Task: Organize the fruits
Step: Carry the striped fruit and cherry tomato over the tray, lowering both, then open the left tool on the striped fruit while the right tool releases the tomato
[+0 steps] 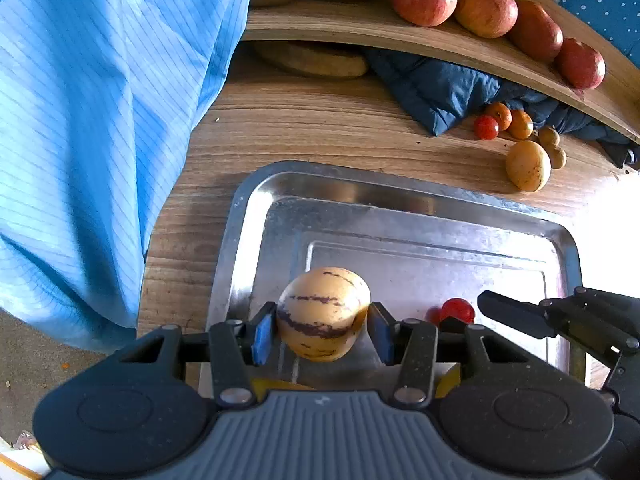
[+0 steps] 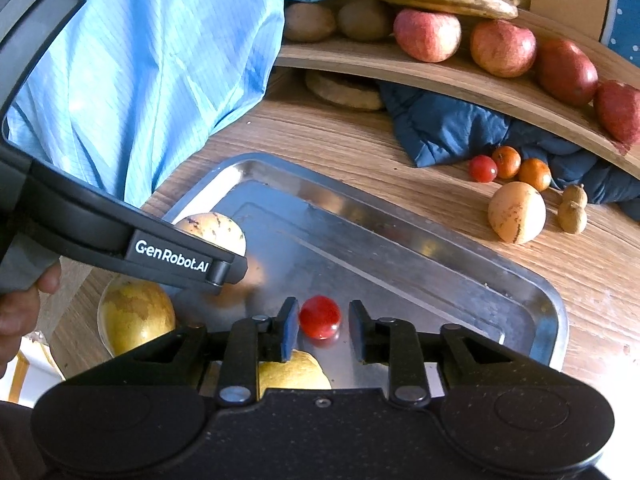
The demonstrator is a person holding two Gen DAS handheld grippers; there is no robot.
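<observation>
A steel tray [image 1: 400, 186] lies on the wooden table. My left gripper [image 1: 322, 336] is low over the tray's near left part. Its blue pads press both sides of a yellow pepino melon [image 1: 324, 312] with purple stripes. In the right wrist view the same melon [image 2: 212, 230] shows behind the left gripper's black body. My right gripper [image 2: 324, 332] stands open around a red cherry tomato [image 2: 320, 316]. The tomato rests on the tray [image 2: 440, 240] with a gap at its right side.
On the table beyond the tray lie a second yellow melon [image 2: 516, 212], a cherry tomato [image 2: 482, 168], small oranges [image 2: 534, 174] and brown longans [image 2: 572, 216]. A dark blue cloth [image 2: 448, 128] lies under a wooden shelf [image 2: 400, 68] with apples [image 2: 426, 34] and bananas. A light blue garment [image 2: 140, 60] hangs at left.
</observation>
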